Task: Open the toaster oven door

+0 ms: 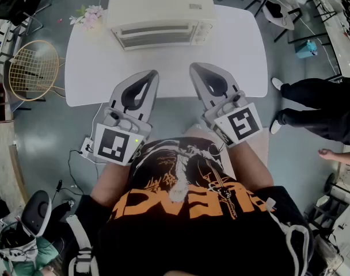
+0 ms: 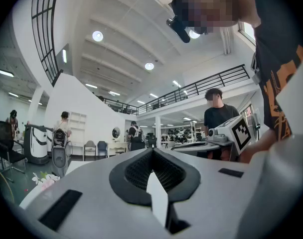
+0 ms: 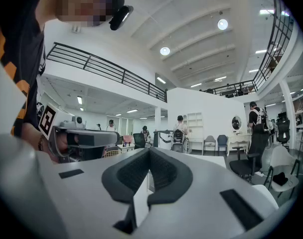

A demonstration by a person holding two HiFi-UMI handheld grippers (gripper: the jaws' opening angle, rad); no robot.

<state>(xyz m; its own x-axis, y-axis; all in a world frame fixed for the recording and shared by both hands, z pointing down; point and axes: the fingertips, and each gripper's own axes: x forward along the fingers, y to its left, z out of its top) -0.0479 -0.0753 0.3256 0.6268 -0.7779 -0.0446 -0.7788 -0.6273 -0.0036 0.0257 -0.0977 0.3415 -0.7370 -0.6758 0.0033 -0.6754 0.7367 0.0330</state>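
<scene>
The white toaster oven (image 1: 160,13) stands at the far edge of the white table (image 1: 238,56), with its door (image 1: 156,37) closed and facing me. Both grippers are held close to my chest, over the table's near edge, and point toward the oven without touching it. The left gripper (image 1: 153,72) is shut, its tips meeting with nothing between them; its own view shows the same (image 2: 152,150). The right gripper (image 1: 193,66) is also shut and empty, as its own view shows (image 3: 149,149). Neither gripper view shows the oven.
Pink flowers (image 1: 88,15) lie on the table's far left corner, beside the oven. A wire chair (image 1: 31,65) stands left of the table. A person's legs (image 1: 319,105) are at the right, and a black chair (image 1: 278,7) at the far right. A power strip (image 1: 86,148) lies on the floor.
</scene>
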